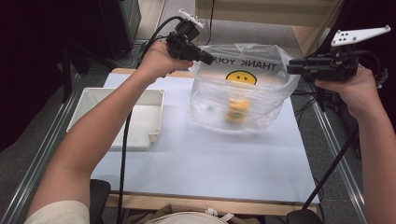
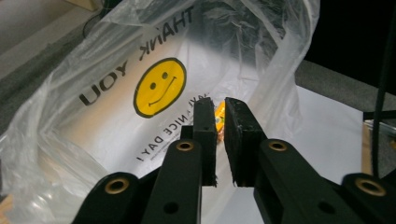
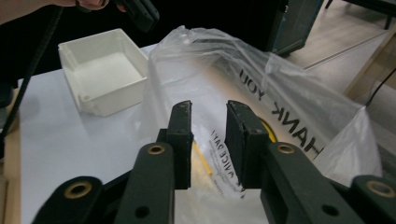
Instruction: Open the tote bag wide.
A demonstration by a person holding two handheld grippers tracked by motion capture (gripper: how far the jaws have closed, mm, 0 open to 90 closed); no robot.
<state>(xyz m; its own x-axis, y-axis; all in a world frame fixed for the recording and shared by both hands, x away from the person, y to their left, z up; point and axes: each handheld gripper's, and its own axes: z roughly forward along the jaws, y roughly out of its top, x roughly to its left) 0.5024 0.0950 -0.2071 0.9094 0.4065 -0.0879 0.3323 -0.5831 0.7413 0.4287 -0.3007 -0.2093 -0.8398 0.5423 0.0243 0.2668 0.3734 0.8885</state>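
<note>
Above the tabletop (image 1: 187, 154), the left gripper (image 1: 208, 58) and right gripper (image 1: 292, 66) flank a clear plastic bag (image 1: 243, 93). Both grippers' jaws stand narrowly apart. Whether either pinches the bag's film cannot be told.

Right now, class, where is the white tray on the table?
In the high view the white tray sits on the table's left side, beside the clear smiley-face plastic bag and under the person's left forearm.

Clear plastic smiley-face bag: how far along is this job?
Done: a yellow-orange item sits inside the clear plastic smiley-face bag, and the white plastic tray is empty. In hand: the left gripper, nearly shut, and the right gripper, jaws apart, are at the bag's upper edges; grip unclear. Left: probably lifting the bag.
</note>
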